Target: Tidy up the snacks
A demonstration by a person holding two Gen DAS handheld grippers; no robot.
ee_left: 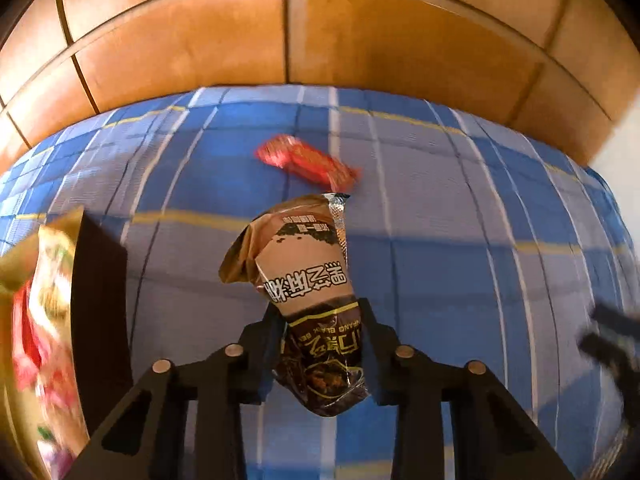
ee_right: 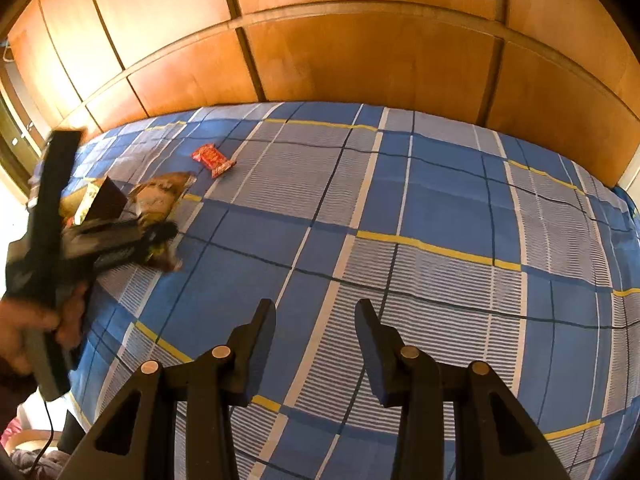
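My left gripper (ee_left: 322,312) is shut on a brown and tan snack packet (ee_left: 304,264) and holds it above the blue plaid bed cover (ee_left: 440,200). The same packet (ee_right: 160,196) shows blurred at the left of the right wrist view, in the left gripper (ee_right: 160,236). A red snack packet (ee_left: 308,162) lies on the cover beyond it; it also shows in the right wrist view (ee_right: 212,159). My right gripper (ee_right: 316,320) is open and empty above the cover, far right of the snacks.
A dark box (ee_left: 100,300) with colourful snack bags (ee_left: 44,312) stands at the left; it also shows in the right wrist view (ee_right: 106,200). A wooden panelled wall (ee_right: 360,60) runs behind the bed. The bed's left edge (ee_right: 86,404) drops off near the hand.
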